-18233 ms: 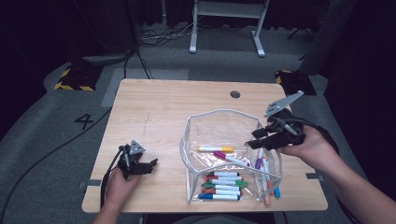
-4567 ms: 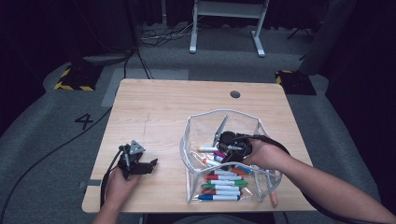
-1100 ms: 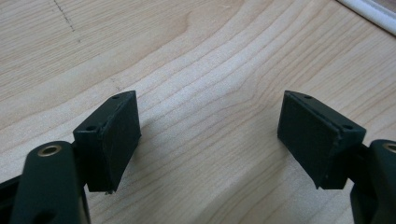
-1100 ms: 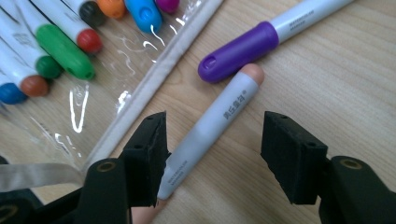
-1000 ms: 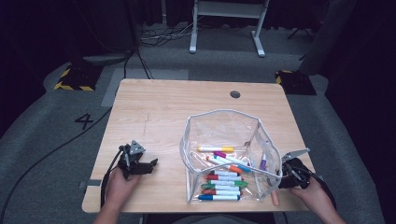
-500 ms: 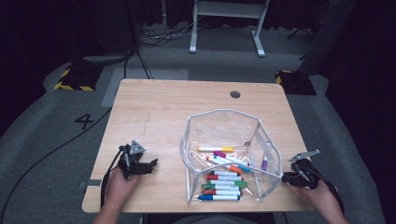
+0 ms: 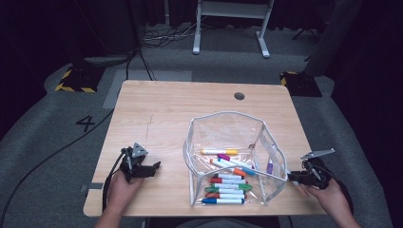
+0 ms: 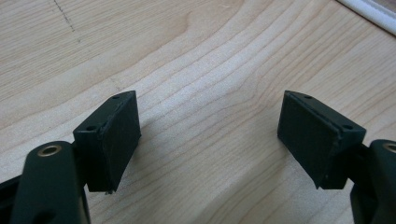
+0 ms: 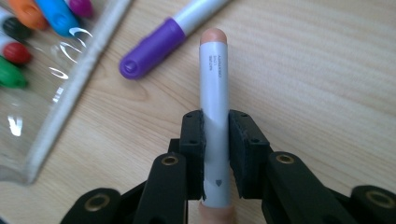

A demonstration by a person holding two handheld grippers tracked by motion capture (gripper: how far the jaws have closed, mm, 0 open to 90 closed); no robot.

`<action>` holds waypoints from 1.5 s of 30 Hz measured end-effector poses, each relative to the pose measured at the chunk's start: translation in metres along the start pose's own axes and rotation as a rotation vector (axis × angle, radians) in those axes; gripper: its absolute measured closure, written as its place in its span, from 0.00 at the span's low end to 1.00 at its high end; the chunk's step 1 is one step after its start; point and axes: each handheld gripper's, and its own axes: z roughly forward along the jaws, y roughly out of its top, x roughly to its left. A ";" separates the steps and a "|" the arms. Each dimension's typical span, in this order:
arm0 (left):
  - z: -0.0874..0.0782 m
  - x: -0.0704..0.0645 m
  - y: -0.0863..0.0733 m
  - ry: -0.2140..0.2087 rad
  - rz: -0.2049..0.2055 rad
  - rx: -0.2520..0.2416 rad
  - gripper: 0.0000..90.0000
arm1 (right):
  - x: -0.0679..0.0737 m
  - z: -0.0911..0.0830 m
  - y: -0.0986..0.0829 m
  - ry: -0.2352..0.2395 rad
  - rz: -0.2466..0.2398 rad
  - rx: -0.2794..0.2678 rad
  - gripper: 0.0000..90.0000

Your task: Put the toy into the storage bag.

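Note:
A clear pouch (image 7: 228, 124) with a white zip edge stands open on the wooden table (image 7: 171, 109), and several coloured markers (image 7: 227, 179) lie inside it. To its right, near the table's front right corner, my right gripper (image 7: 298, 176) is shut on a white marker with a peach cap (image 9: 214, 84), held along the jaws just above the wood. A purple-capped marker (image 9: 156, 46) lies on the table beside the pouch's edge (image 9: 70, 93). My left gripper (image 7: 142, 167) rests open at the front left, with bare wood between its pads (image 8: 114, 135).
A round cable hole (image 7: 239, 96) sits at the table's far right. A cable (image 7: 47, 156) trails off the left side onto the grey floor. A white frame (image 7: 228, 23) stands on the floor beyond the table.
My right gripper left the pouch, went to the table's front right corner and now holds the peach-capped marker. The left gripper stayed put.

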 end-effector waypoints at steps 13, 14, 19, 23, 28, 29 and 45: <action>0.000 0.000 0.000 0.000 0.000 0.000 0.24 | 0.008 -0.059 0.026 0.107 -0.060 -0.128 0.85; 0.000 0.000 0.000 0.000 0.000 0.000 0.24 | 0.010 -0.063 0.028 0.113 -0.068 -0.136 0.85; 0.000 0.000 0.000 0.000 0.000 0.000 0.24 | 0.020 -0.091 0.047 0.138 -0.132 -0.187 0.85; 0.000 0.000 0.000 0.000 0.000 0.000 0.24 | 0.032 -0.114 0.064 0.153 -0.185 -0.211 0.85; 0.000 0.000 0.000 0.000 0.000 0.000 0.24 | 0.048 -0.131 0.083 0.152 -0.248 -0.211 0.85; 0.000 0.000 0.000 0.000 0.000 0.000 0.24 | 0.051 -0.134 0.087 0.147 -0.262 -0.211 0.85; 0.000 0.000 0.000 0.000 0.000 0.000 0.24 | 0.117 -0.136 0.157 0.219 -0.463 -0.120 0.85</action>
